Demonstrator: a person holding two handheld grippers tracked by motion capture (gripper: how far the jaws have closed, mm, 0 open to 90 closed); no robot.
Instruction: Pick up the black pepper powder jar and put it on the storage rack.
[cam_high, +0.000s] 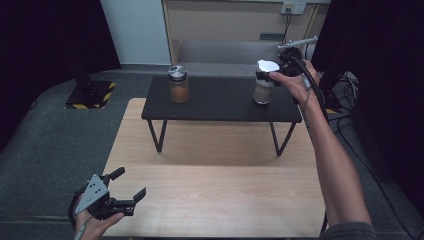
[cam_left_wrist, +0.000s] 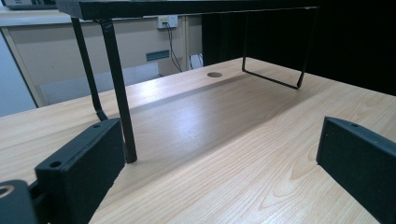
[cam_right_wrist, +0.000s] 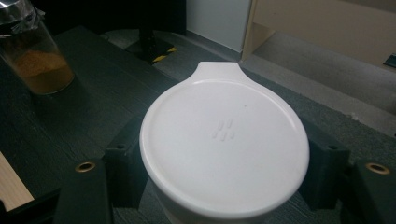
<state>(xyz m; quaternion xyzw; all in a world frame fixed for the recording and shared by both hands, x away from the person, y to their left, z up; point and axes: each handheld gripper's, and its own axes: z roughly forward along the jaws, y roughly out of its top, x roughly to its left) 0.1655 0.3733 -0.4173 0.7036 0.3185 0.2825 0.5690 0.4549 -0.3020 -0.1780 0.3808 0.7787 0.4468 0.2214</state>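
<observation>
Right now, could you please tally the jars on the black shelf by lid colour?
White lid: 1, the jar with the right gripper shut on it.
Silver lid: 1, the jar of orange powder, standing free at the shelf's left end.
Total: 2 jars.

Right gripper (cam_high: 267, 75): clamped on the white-lidded glass jar of pale powder (cam_high: 263, 82), right end of the low black wire-legged shelf (cam_high: 220, 107).
Left gripper (cam_high: 131, 187): jaws apart, low over the light wooden table (cam_high: 215, 195), near-left corner.
Metal-lidded glass jar of orange powder (cam_high: 178, 84): upright, shelf's left.
</observation>
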